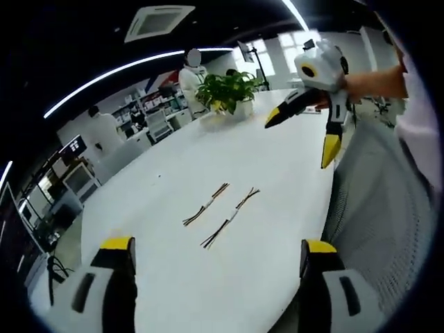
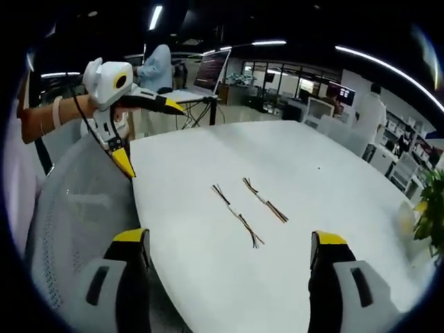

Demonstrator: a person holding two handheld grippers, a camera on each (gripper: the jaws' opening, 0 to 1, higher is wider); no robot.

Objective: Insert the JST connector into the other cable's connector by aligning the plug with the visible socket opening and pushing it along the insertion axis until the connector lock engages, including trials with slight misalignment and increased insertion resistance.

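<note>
Two short wire cables lie side by side on the white table (image 1: 277, 166), each with a small pale connector at its middle. In the left gripper view they are the left cable (image 1: 206, 205) and the right cable (image 1: 230, 217). In the right gripper view the same pair appears as one cable (image 2: 236, 215) and the other (image 2: 265, 200). My left gripper (image 1: 216, 246) hovers open a short way before them, also visible at the upper left (image 2: 154, 139). My right gripper (image 2: 229, 241) is open too, held in the air off the table's edge (image 1: 300, 142). Neither holds anything.
A potted plant (image 1: 225, 94) stands at the table's far end, its leaves also at the edge (image 2: 430, 201). A grey mesh chair (image 1: 381, 208) sits by the table's side (image 2: 76, 201). People in white stand among desks and screens (image 2: 211, 69) beyond.
</note>
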